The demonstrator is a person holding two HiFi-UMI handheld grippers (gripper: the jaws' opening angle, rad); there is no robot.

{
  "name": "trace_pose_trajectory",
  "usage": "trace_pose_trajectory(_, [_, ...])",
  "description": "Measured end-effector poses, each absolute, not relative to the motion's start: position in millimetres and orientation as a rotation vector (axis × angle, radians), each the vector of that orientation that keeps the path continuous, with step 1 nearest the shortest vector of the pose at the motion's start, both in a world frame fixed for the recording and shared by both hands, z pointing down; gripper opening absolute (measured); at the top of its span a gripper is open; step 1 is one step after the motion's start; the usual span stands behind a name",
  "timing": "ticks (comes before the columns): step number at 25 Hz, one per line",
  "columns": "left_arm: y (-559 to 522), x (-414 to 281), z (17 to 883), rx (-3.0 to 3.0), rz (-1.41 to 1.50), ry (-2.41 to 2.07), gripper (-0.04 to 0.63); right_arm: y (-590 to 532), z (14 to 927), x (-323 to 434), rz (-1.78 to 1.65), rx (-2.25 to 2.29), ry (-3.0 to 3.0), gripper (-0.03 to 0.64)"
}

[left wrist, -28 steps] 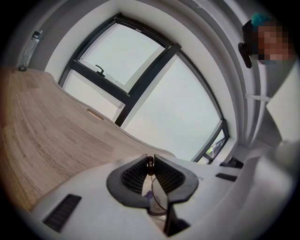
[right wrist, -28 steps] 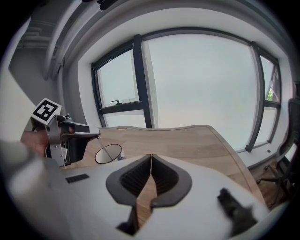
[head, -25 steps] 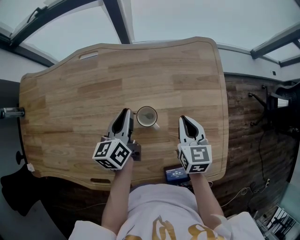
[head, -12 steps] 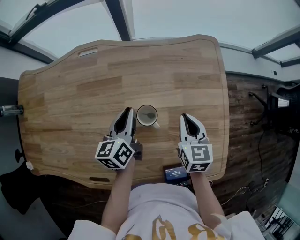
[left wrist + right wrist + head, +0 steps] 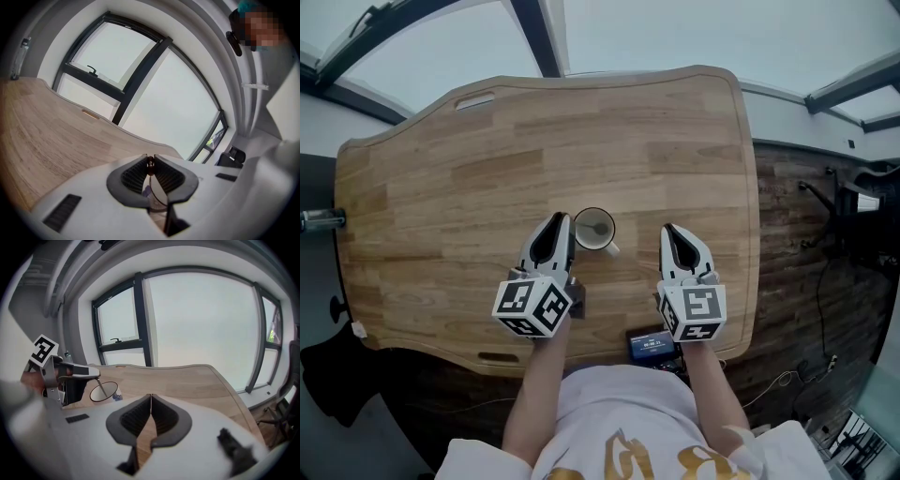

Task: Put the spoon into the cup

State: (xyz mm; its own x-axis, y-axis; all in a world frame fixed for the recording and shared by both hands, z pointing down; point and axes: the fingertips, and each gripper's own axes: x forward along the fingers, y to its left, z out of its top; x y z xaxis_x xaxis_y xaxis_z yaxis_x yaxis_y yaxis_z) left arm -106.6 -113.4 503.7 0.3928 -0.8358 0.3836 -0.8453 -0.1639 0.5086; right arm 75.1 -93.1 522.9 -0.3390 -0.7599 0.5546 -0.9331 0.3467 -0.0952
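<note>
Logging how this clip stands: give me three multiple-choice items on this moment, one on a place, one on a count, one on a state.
1. Where on the table does the cup stand?
A) at its far edge
B) close by the tip of the left tongs
C) at its left end

2. How many cups are on the table?
A) one
B) two
C) three

3. How are the right tongs?
A) wide open
B) shut on the cup's rim
C) shut, empty

Answers:
1 B: the head view shows the cup just right of the left tongs' tip, near the table's middle.
2 A: only one cup shows in any view.
3 C: the jaws meet with nothing between them. The spoon is held by the left tongs, slanting down into the cup.
</note>
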Motion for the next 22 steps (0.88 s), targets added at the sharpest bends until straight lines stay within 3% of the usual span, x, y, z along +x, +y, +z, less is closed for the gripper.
trace_pose_trajectory(22, [-115.0,-99.3,506.0,2.057,0.112,-1.451,0.054,-96.3,525.3,75.2,0.575,1.476,-2.204,0.031])
